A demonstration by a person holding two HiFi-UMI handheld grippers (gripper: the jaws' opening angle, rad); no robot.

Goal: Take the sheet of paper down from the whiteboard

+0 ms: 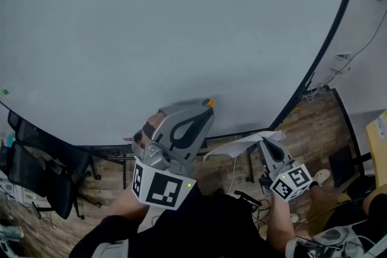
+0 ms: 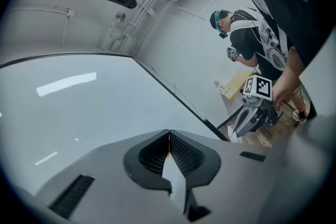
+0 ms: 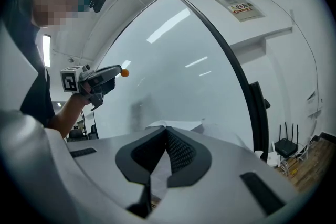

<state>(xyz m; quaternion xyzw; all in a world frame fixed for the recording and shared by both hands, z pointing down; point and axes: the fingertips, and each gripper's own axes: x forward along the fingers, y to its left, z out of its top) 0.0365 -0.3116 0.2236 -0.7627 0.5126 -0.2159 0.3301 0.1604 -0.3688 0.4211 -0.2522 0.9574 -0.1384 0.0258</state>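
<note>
The whiteboard (image 1: 181, 21) fills most of the head view, pale and bare inside a dark frame, with one green dot (image 1: 5, 92) at its left edge. Below the whiteboard is a wood floor (image 1: 317, 121), with black chairs (image 1: 36, 172) under its left end. To the right of the whiteboard, a white wall carries a notice (image 3: 240, 6) (print too small to read). A second person (image 2: 252, 39) stands beyond the whiteboard's far end.

The paper (image 1: 239, 145) is off the whiteboard, just below its bottom edge. The right gripper (image 1: 265, 141) pinches it, and its jaws hide part of the sheet. The left gripper (image 1: 207, 104), in front of the whiteboard's lower part, is pressed together on a small orange piece (image 1: 209, 102). Most of that piece is hidden between the tips.
</note>
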